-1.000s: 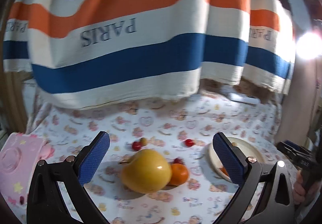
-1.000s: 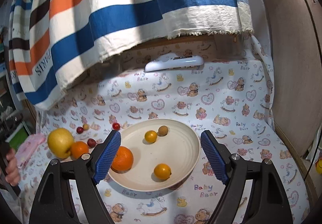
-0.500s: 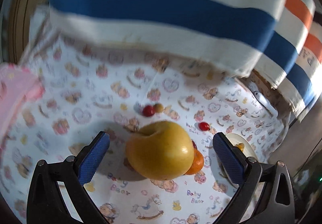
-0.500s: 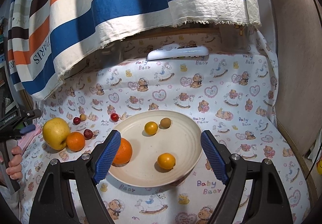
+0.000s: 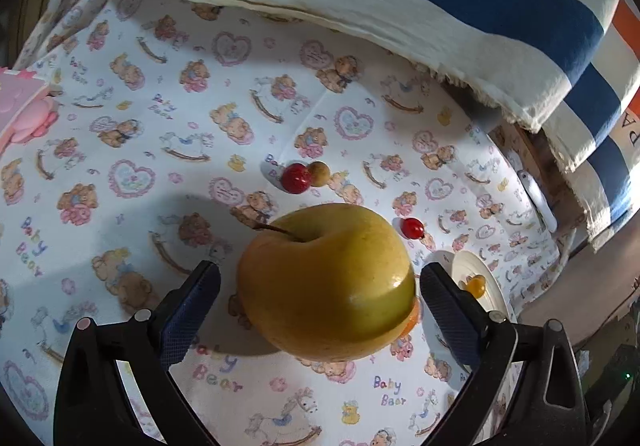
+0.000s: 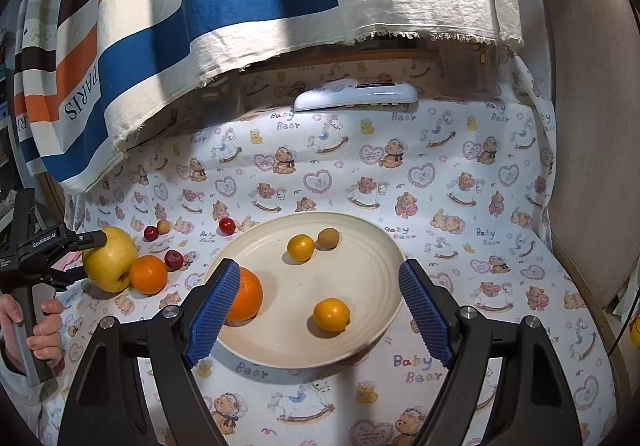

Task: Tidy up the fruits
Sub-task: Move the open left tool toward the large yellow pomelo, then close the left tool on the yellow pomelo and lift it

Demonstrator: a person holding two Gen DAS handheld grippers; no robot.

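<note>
A: Lining up on the yellow apple (image 5: pixel 326 282) w/ the left gripper (image 5: pixel 320 294). Jaws apart, one pad each side of the fruit, small gap both sides, so no clamp yet. Apple sits on the printed cloth (image 5: pixel 168 93), stem up and tilted to the left of the left-wrist view.

B: Right side?

A: Right gripper (image 6: pixel 320 310) hovers over the cream plate (image 6: pixel 384 246), jaws wide, nothing between the pads. Plate already has a big orange (image 6: pixel 246 296), two small yellow-orange fruits and a brownish round one.

B: Next move?

A: Prob close on the apple, lift, carry to the plate. Needs a wide grip: apple is big, smooth, glossy, round, so it could slip or roll out. An orange (image 6: pixel 148 274) is touching it on the plate side; might get nudged.

B: Other loose stuff?

A: Small red cherry-like balls (image 5: pixel 296 177) and a tan one on the cloth beyond the apple. Tiny, slick-looking. Pads are ribbed blue rubber, should help.
</note>
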